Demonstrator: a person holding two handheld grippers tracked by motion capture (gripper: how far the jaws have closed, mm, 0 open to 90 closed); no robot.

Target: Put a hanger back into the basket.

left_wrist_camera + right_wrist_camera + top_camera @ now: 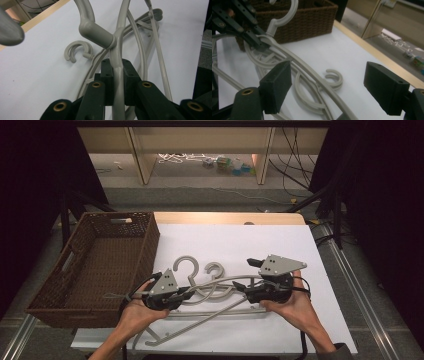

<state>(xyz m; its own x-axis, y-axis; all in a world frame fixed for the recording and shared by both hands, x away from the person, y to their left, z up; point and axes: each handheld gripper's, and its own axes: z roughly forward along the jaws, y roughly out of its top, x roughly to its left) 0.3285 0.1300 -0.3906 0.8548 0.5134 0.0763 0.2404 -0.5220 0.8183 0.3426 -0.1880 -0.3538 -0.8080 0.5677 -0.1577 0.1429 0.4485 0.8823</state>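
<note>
2 smooth grey plastic clothes hangers (220, 292) with rounded hooks lie crossed on the white table cover (280, 245), and the dark brown woven wicker basket (100, 265) just beside them at the left holds none, so if the hangers are meant for it, the job has barely begun. The left gripper (187, 294) has its black jaws pressed onto the thin arm of 1 hanger just below its hook. The right gripper (242, 275) hovers with its jaws spread wide over that hanger's curved arm, gripping nothing.
</note>
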